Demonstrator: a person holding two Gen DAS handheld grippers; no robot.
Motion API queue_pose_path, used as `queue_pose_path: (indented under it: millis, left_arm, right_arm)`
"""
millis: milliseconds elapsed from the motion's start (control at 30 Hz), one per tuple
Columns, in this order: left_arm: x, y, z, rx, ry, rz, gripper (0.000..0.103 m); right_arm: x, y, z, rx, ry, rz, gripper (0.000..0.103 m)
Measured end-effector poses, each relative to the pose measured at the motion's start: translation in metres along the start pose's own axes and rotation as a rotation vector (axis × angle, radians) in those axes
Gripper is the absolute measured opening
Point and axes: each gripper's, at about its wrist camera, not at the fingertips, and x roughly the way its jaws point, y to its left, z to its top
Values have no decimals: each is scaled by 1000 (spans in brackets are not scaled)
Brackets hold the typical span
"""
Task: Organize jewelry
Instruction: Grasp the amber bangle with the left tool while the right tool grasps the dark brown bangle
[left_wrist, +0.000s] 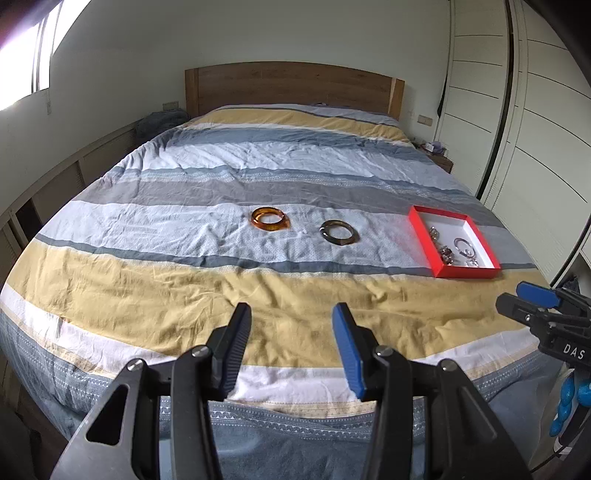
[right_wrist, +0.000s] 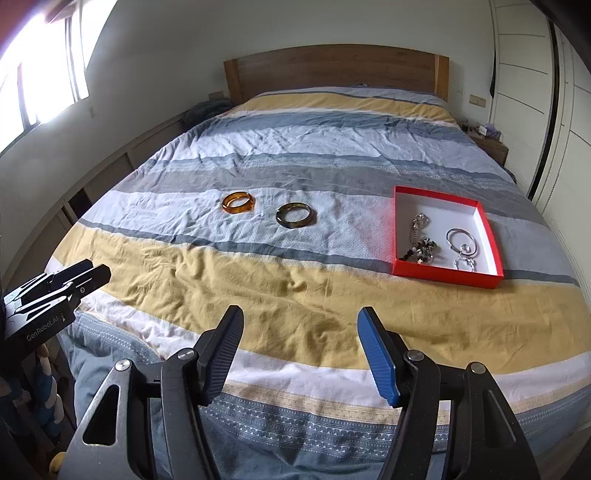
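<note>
On the bed before you — amber bangle, dark bangle, red box of jewelry — your left gripper and right gripper have jaws apart, empty.

Before you: two bangles on bed, one amber at 11 o'clock, one dark at 12. One red box at 2 o'clock. Two grippers: left, right. Jewelry inside box tangled, uncountable.

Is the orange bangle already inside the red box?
No, the orange bangle lies on the bedspread beside the dark bangle, left of the red box.
</note>
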Motion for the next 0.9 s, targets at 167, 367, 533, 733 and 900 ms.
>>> queue_pose_path:
  millis: [167, 367, 533, 733, 900]
  left_arm:
    - [18, 8, 0, -12, 35, 13, 44]
    - [50, 12, 5, 0, 93, 7, 44]
    - [93, 28, 19, -29, 153, 29, 44]
    - [159, 47, 51, -44, 187, 72, 44]
    - [222, 63, 89, -91, 186, 73, 44]
  right_arm:
    - [16, 3, 3, -22, 25, 8, 64]
    - [44, -2, 14, -43, 60, 18, 63]
    - [81, -6, 35, -58, 82, 38, 63]
    - [141, -13, 73, -84, 95, 64, 63]
    - [201, -19, 109, -83, 97, 84, 63]
